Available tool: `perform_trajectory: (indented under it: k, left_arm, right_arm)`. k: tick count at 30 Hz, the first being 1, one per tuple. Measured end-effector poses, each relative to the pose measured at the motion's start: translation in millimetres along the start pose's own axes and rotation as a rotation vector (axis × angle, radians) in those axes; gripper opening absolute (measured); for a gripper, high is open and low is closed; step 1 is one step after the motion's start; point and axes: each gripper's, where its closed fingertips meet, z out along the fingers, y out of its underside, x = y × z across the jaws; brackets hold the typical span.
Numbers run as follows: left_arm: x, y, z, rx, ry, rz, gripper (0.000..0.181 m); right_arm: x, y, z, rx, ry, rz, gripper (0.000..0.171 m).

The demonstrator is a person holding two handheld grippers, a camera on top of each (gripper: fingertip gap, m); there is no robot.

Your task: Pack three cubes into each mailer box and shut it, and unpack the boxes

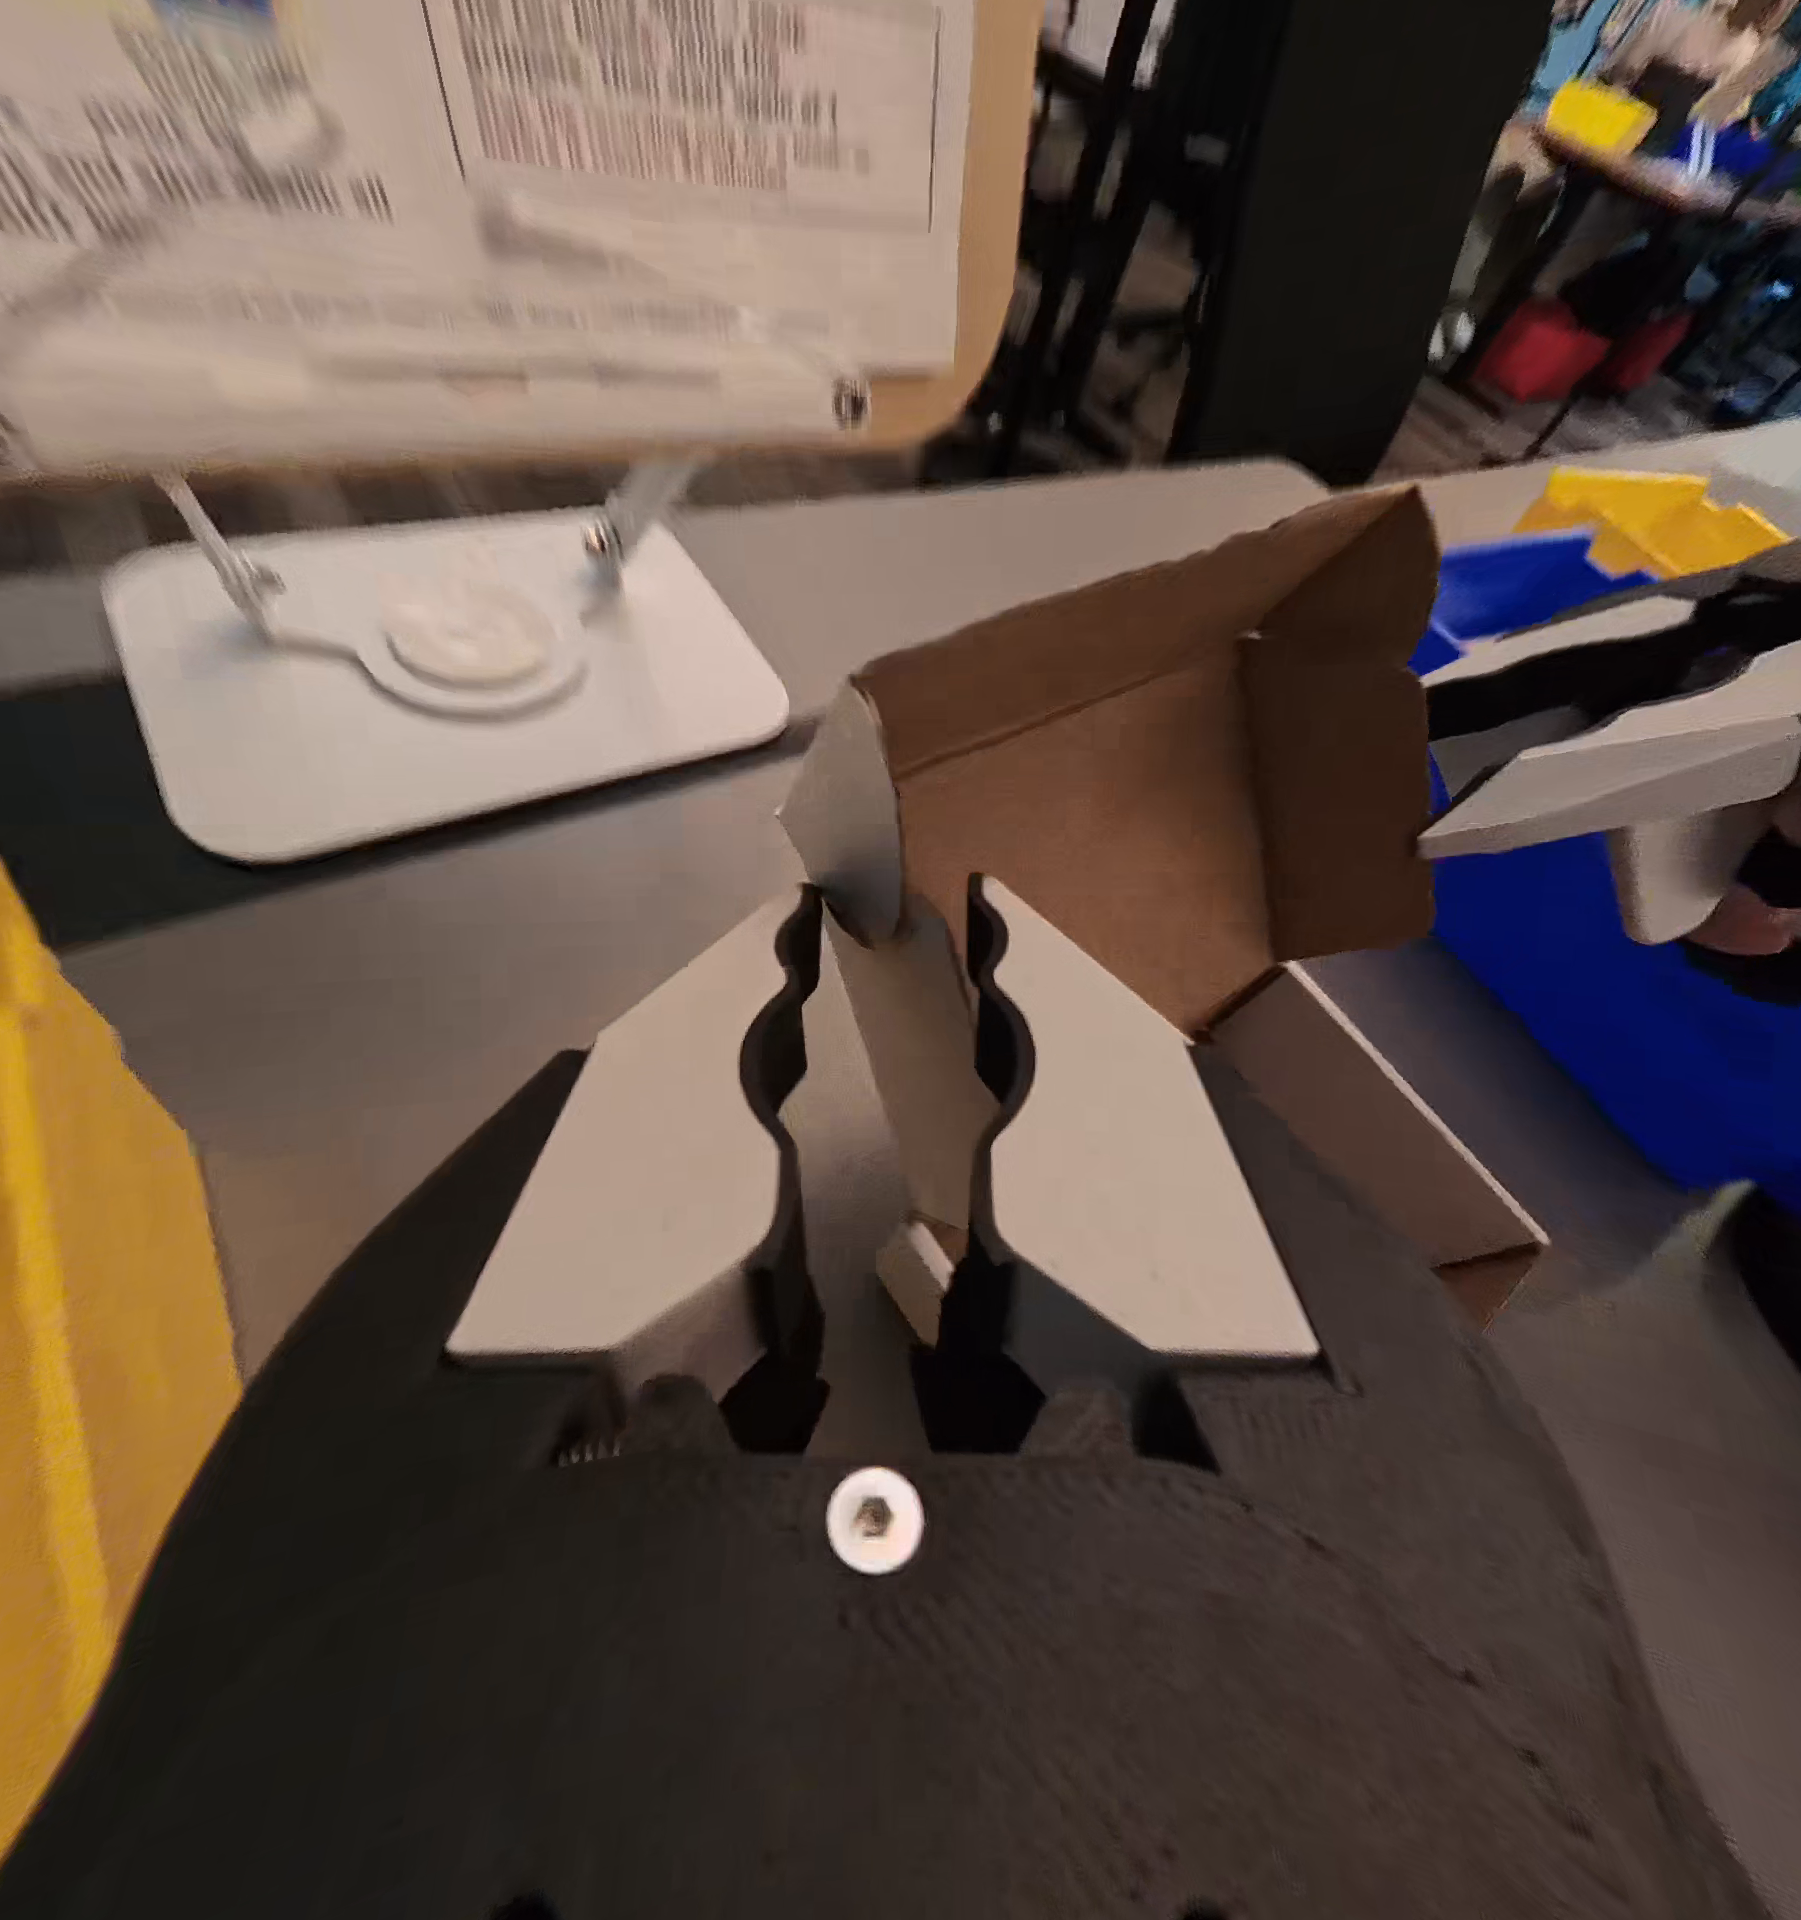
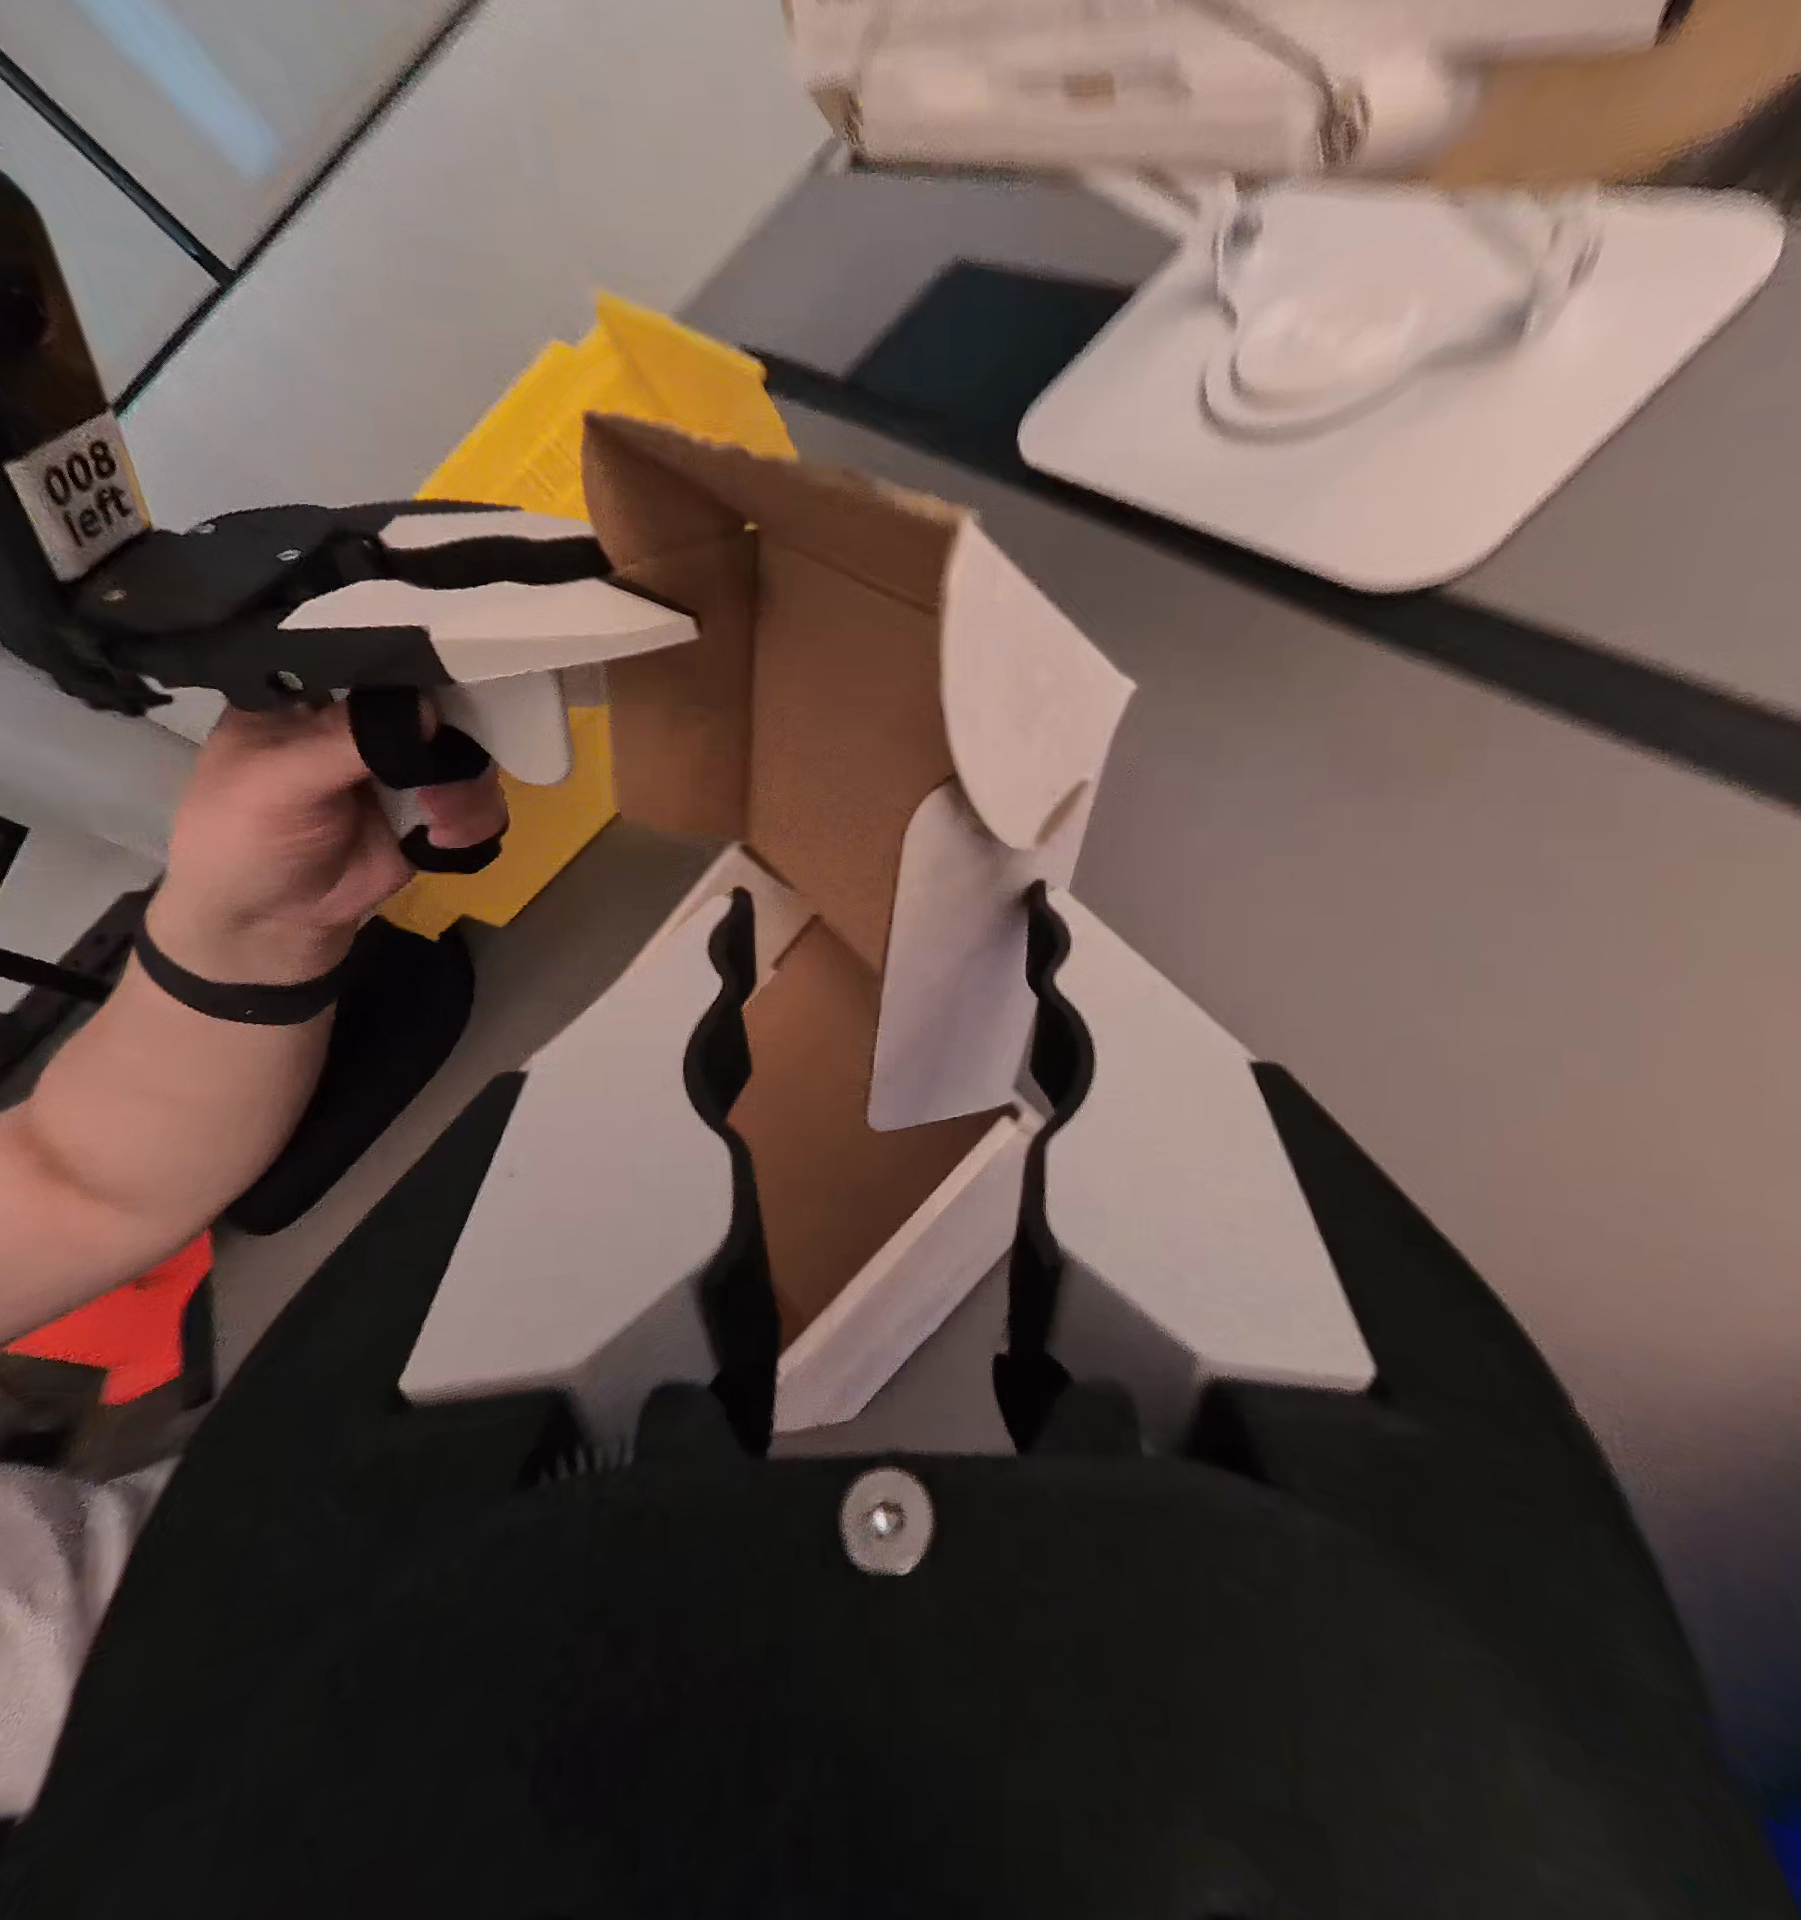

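A white mailer box, brown inside, stands open on the grey table with its lid [image 1: 1114, 790] raised; it also shows in the right wrist view [image 2: 844, 717]. No cube shows in the part of its inside that I see. My left gripper [image 1: 891, 894] is partly open, with the lid's white side flap [image 1: 854, 821] loose between its fingers. In the right wrist view it [image 2: 657, 592] sits at the lid's brown side flap. My right gripper [image 2: 885, 899] is open over the box's near wall [image 2: 906, 1299] and a white flap. In the left wrist view it [image 1: 1426, 764] touches the lid's other side flap.
A yellow bin [image 1: 23, 1247] stands at the left, also seen behind the box [image 2: 563, 447]. A blue bin [image 1: 1602, 1018] and a yellow one [image 1: 1654, 520] stand at the right. A white stand's base [image 1: 439, 675] with a paper board is behind the box. A hand [image 2: 283, 831] holds the left gripper.
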Motion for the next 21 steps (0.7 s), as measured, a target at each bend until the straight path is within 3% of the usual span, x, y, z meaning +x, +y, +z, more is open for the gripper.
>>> perform_trajectory:
  k: [1,5,8,10,14,21]
  left_arm:
    - [-0.3,-8.6,-3.4,0.050,-0.012,0.042,0.027]
    - [5.6,-16.8,-9.1,0.109,-0.060,0.247,0.036]
    - [15.7,1.7,-2.3,0.025,-0.060,0.333,0.051]
    - [17.9,10.2,-3.7,-0.013,-0.082,0.382,0.051]
    - [24.5,27.9,-16.3,-0.053,-0.066,0.380,0.051]
    - [31.6,67.1,-15.7,-0.167,-0.050,0.380,0.052]
  right_arm:
    - [-3.2,-4.7,-1.8,0.029,-0.010,-0.043,0.052]
    - [-15.7,7.2,-3.7,-0.043,-0.038,-0.192,0.048]
    - [-16.9,36.7,-3.4,-0.220,0.009,-0.356,0.046]
    - [-17.9,44.9,-3.7,-0.271,0.045,-0.448,0.048]
    - [-22.5,60.9,-2.1,-0.363,0.035,-0.484,0.058]
    - [-12.5,90.4,-1.7,-0.533,0.096,-0.543,0.057]
